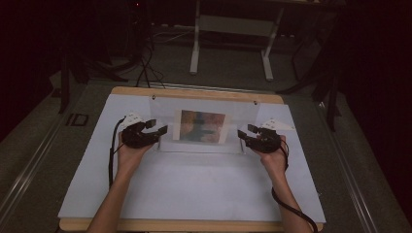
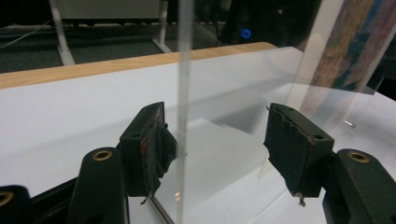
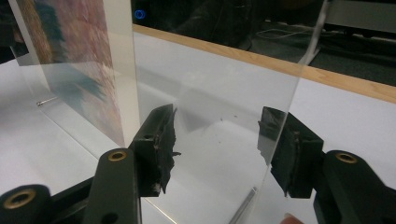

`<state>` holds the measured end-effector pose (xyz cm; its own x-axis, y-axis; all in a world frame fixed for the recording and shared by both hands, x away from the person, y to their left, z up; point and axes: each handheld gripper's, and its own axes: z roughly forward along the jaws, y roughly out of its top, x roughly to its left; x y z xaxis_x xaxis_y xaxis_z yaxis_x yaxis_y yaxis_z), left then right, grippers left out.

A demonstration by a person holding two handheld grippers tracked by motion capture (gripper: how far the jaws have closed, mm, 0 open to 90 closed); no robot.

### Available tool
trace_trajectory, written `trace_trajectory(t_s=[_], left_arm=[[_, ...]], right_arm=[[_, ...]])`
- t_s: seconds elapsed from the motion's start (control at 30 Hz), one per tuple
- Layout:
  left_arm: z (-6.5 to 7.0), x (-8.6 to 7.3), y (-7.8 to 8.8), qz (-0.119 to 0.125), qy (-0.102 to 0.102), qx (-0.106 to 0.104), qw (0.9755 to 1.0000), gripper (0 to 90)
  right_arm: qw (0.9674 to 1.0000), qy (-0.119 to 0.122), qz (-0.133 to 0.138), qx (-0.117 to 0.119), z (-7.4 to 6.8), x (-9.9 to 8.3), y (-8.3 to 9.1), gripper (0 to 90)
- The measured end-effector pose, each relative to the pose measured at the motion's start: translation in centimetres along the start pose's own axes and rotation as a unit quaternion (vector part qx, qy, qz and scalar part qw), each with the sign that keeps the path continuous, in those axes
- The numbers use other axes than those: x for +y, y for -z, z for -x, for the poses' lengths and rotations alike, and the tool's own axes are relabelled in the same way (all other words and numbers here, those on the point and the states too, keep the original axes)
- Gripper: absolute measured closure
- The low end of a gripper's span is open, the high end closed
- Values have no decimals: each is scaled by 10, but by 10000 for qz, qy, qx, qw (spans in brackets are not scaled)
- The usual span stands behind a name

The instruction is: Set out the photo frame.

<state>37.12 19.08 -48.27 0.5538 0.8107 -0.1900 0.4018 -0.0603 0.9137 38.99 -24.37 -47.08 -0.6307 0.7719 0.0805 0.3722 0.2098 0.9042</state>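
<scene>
Left gripper (image 1: 159, 127) sits at the left edge of the clear acrylic photo frame (image 1: 167, 114), jaws spread. In the left gripper view the panel's left edge (image 2: 183, 93) stands upright between the two pads (image 2: 158, 144); the near pad looks close to touching or just touching it, the far pad well apart. No clamp yet.

The frame stands upright across the middle of the white table sheet (image 1: 194, 184), toward the far wooden table edge (image 1: 194, 93), with a colour print (image 1: 202, 126) sandwiched at its centre. Two small fasteners show at the top corners, one near (image 1: 154, 97). A small screw (image 2: 350, 124) lies on the sheet by the frame's foot.

Right gripper (image 1: 245, 132) mirrors this at the frame's right edge, jaws also spread. In the right gripper view the panel's right edge (image 3: 299, 84) runs between the pads (image 3: 164, 140), neither pad clearly pressed on it.

Judgement: both grippers are positioned and straddling the frame's side edges, so approach is done. Left to do: close both jaws on the acrylic, then lift or move the frame. Roughly early stage, pre-grasp.
</scene>
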Motion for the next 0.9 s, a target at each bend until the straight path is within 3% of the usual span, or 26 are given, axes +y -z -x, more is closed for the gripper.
trace_trajectory(t_s=[0.2, 0.57, 0.9], left_arm=[[-7, 2, 11, 108, 72, 133, 9998, 389], [-18, 7, 28, 249, 152, 253, 9993, 394], [-32, 8, 42, 139, 179, 573, 9981, 404]], right_arm=[[10000, -76, 10, -13, 5, 2, 7, 422], [10000, -9, -43, 0, 11, 6, 17, 415], [10000, 31, -22, 92, 17, 11, 31, 405]])
